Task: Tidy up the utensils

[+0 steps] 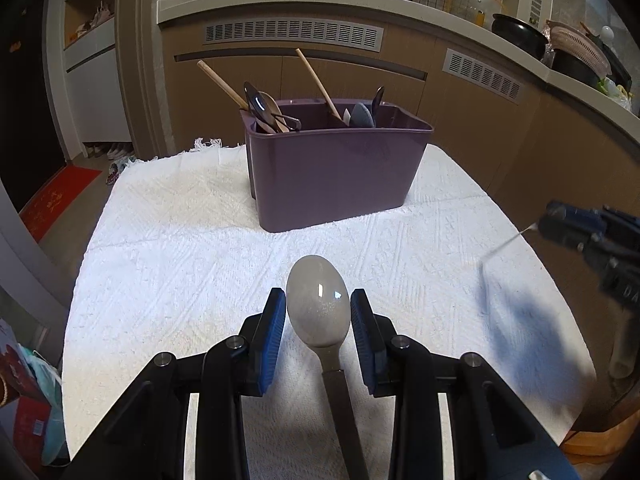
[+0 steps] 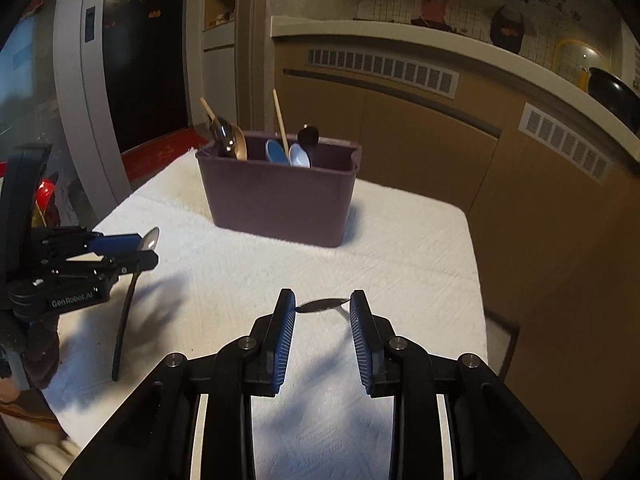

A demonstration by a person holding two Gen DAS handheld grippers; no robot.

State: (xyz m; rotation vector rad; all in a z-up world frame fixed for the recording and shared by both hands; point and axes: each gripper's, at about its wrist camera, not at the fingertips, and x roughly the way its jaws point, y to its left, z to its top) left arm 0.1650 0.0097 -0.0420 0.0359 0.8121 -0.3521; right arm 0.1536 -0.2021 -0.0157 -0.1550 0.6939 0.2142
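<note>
A purple utensil caddy point(image 1: 332, 176) stands on the white cloth and holds wooden-handled, metal and blue spoons. My left gripper point(image 1: 318, 300) is shut on the pale grey bowl of a spoon point(image 1: 316, 320), whose dark handle runs back toward the camera. From the right wrist view, the left gripper point(image 2: 140, 250) hovers above the cloth with that handle point(image 2: 124, 320) hanging down. My right gripper point(image 2: 323, 301) is shut on a metal spoon point(image 2: 320, 305), seen edge-on and pinched across its bowl. In the left wrist view, the right gripper point(image 1: 560, 222) is lifted at the right edge, a thin shiny handle point(image 1: 504, 245) slanting down from it.
The white textured cloth point(image 1: 180, 240) covers a small table whose edges drop off left and right. Brown cabinets with vent grilles point(image 1: 292, 34) stand close behind the caddy. Dark pots and a colander point(image 1: 576, 46) sit on the counter at right. A red mat point(image 1: 56, 200) lies on the floor at left.
</note>
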